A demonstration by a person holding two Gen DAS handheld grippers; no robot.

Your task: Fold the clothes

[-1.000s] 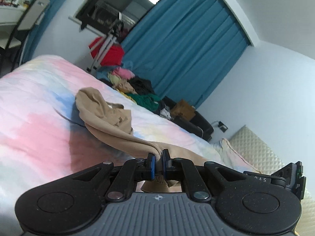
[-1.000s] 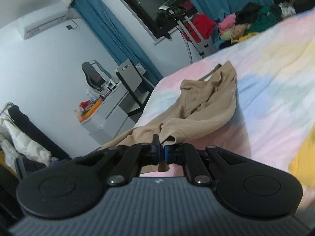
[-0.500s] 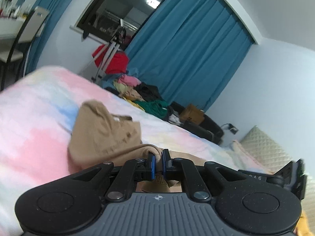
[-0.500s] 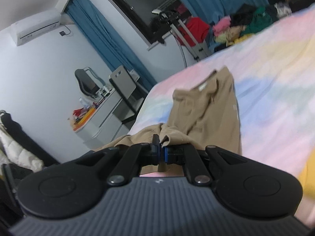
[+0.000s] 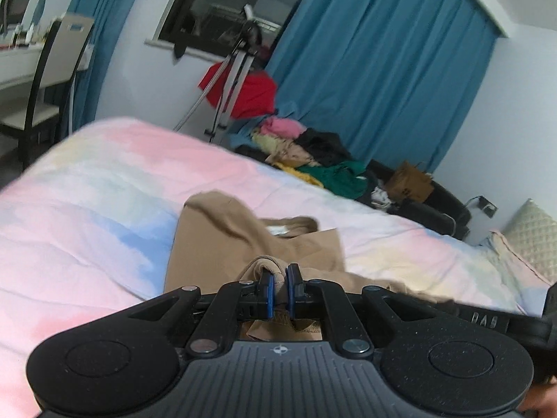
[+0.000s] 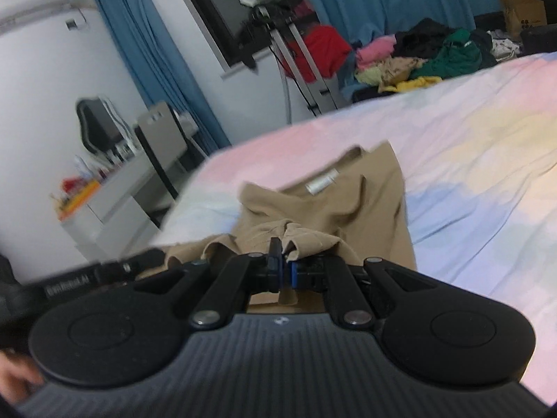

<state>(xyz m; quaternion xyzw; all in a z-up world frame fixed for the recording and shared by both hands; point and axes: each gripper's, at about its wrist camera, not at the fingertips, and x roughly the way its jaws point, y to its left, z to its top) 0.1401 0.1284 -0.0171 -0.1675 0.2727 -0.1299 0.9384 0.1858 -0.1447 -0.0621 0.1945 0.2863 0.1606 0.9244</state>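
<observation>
A tan garment (image 5: 222, 240) lies on the pastel tie-dye bedspread (image 5: 87, 209), its upper part flat with a white neck label (image 6: 322, 184) showing. My left gripper (image 5: 279, 287) is shut on a bunched edge of the tan garment near me. My right gripper (image 6: 283, 266) is shut on another bunched edge of the same garment (image 6: 348, 209). Both hold the cloth slightly above the bed, folded over toward the collar end. The other gripper's black body shows at each view's side edge.
A pile of mixed clothes (image 5: 313, 160) and a tripod (image 5: 226, 83) with a red cloth stand beyond the bed by blue curtains (image 5: 383, 69). A desk and chair (image 6: 160, 153) stand off the bed's side. A quilted headboard (image 5: 532, 240) is at the right.
Both grippers have carried the held edges forward over the garment toward its collar end, folding it shorter. The cloth now lies flatter and more squared on the bed.
</observation>
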